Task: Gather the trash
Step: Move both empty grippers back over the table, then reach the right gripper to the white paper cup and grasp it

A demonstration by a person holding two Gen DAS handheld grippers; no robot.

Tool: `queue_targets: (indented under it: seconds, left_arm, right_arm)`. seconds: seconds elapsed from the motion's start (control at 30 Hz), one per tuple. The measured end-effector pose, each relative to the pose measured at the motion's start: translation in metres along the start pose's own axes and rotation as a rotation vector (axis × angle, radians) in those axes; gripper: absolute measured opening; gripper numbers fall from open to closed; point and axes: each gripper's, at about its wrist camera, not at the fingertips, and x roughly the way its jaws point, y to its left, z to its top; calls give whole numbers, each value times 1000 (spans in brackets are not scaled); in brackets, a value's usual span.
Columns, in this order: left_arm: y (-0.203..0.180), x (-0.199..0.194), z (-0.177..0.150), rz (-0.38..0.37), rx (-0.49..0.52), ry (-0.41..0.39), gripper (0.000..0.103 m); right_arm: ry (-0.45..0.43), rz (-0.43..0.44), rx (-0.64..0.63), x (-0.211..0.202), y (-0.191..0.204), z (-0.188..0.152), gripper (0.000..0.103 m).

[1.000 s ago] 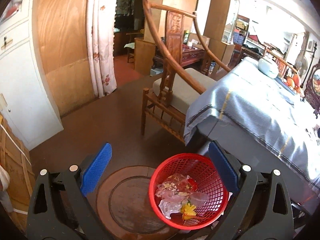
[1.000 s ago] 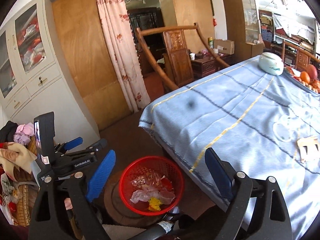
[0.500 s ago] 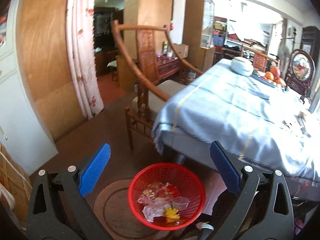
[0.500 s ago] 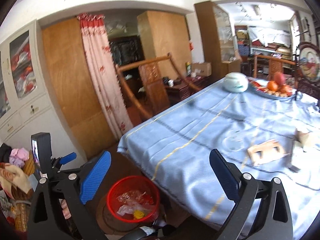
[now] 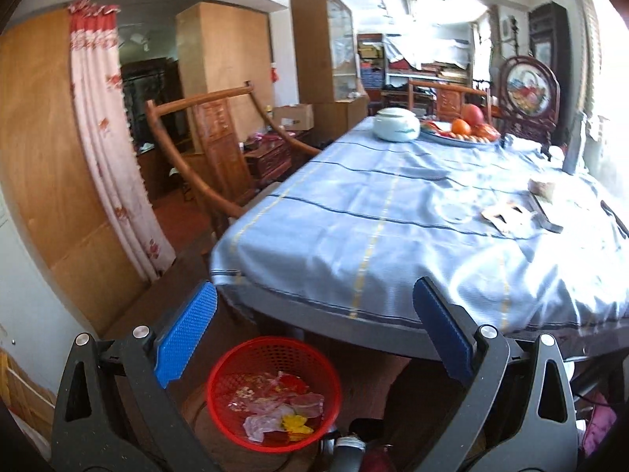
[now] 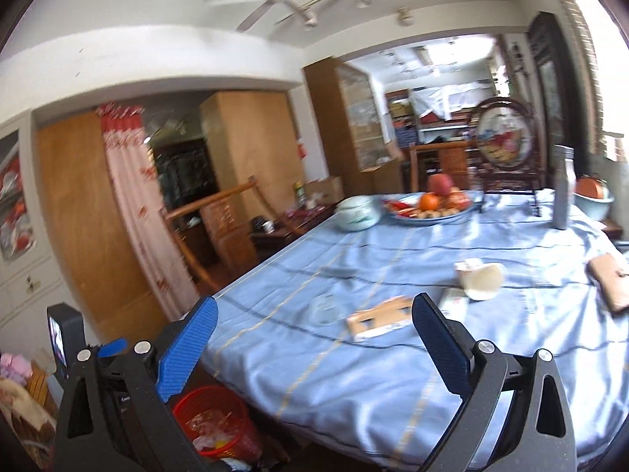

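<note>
Red basket (image 5: 274, 391) of trash sits on the floor beneath the blue-clothed tabletop (image 5: 393, 228). Both the left tool (image 5: 312, 338) and right tool (image 6: 312, 348) gape wide, holding nothing; a torn carton (image 6: 379, 316) lies ahead.

Readable text: nothing is showing clearly enough to be read in either view
Left gripper body (image 6: 118, 393): white lettering is showing on its black side in the right wrist view, but it is appearing too small and blurred to make out
Small screen (image 6: 57, 340): it is glowing on the black device at the left edge, with no legible characters
Cardboard piece (image 6: 379, 316): it is lying on the tablecloth with no legible print
</note>
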Motion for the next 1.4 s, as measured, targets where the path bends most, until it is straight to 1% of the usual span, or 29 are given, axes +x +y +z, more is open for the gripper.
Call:
queue_targets:
  seconds: [0.2,0.3,0.47,0.67,0.87,0.97,1.17,1.3,1.4]
  left_arm:
    - [-36,8,8,-52,28,26,96]
    - [-53,20,15,-80,35,43,96]
    - [-78,46,28,-106,63,80,96]
    - [-98,84,49,-121,85,121,96]
    - [-110,127,69,-140,65,179,96]
    - [-118,146,77,-153,61,210,96]
    - [-137,178,91,-171,54,246,96]
    - [-149,195,98,-194,44,270,96]
    - [-156,203,101,-190,55,276,96]
  right_arm:
    - [-24,-62,79,-15,-55,-1,97]
    - [-8,-85,120,-10,-79,-3,97]
    - [24,-123,171,6,-112,-8,97]
    - [89,-163,223,44,-147,-12,97]
    - [153,-179,240,87,-167,-7,97]
    - [175,-188,230,106,-173,2,97]
    - [197,-214,191,144,-187,29,97]
    - [228,-224,160,170,-194,44,97]
    - [252,-229,142,187,-200,49,97]
